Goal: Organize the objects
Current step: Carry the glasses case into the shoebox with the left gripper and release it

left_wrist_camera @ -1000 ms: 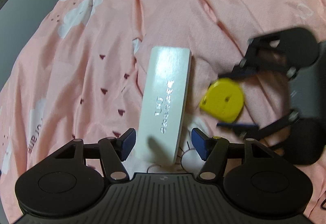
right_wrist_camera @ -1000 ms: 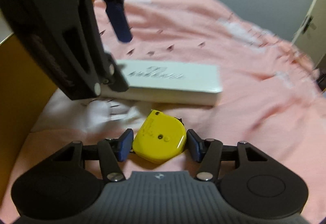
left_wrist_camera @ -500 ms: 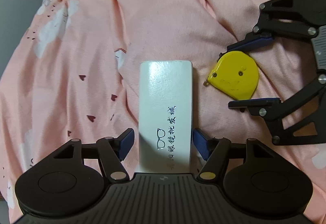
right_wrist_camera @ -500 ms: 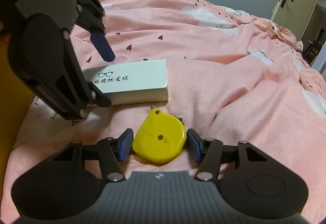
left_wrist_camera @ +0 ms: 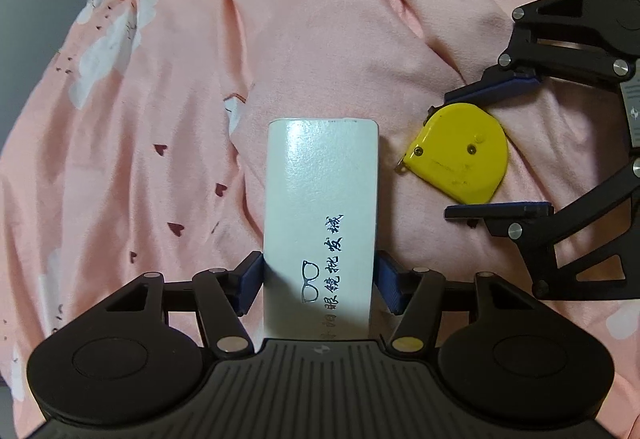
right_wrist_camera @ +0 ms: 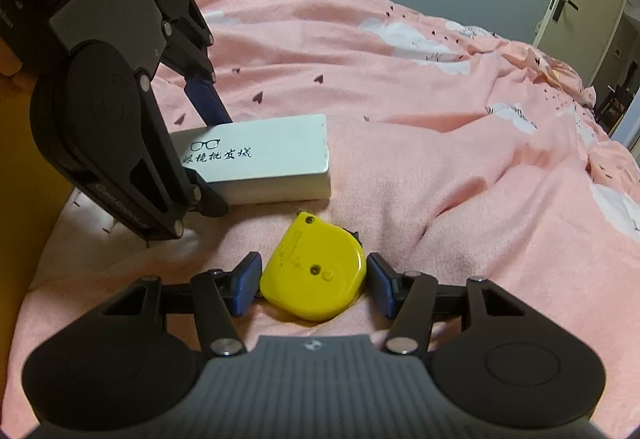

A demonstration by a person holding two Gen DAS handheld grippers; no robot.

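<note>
Left wrist view, left tool (left_wrist_camera: 318, 285): blue pads flank the near end of the white glasses box (left_wrist_camera: 320, 211); they look to be touching its long sides, so judged clenched on the box, though pressure cannot be confirmed.
Left wrist view, box: lies flat on the pink bed cover (left_wrist_camera: 160, 119), well in from any visible edge of the bed.
Left wrist view, right tool (left_wrist_camera: 494, 147): straddles the yellow tape measure (left_wrist_camera: 458, 155), which lies just beside the box, apart from it.
Right wrist view, right tool (right_wrist_camera: 312, 283): narrow gaps show between both pads and the tape measure (right_wrist_camera: 316, 275); released, not yet gripping.
Right wrist view, box (right_wrist_camera: 260, 159): beyond the tape measure, left tool (right_wrist_camera: 200, 143) over its left end.
Risk, box: held near one end only; lifted, the long free end may sag or pivot.
Risk, tape measure: rounded shell on soft bedding; off-centre closing may squeeze it out or tip it.
Risk, tools: close together; lifting both may make them collide.
</note>
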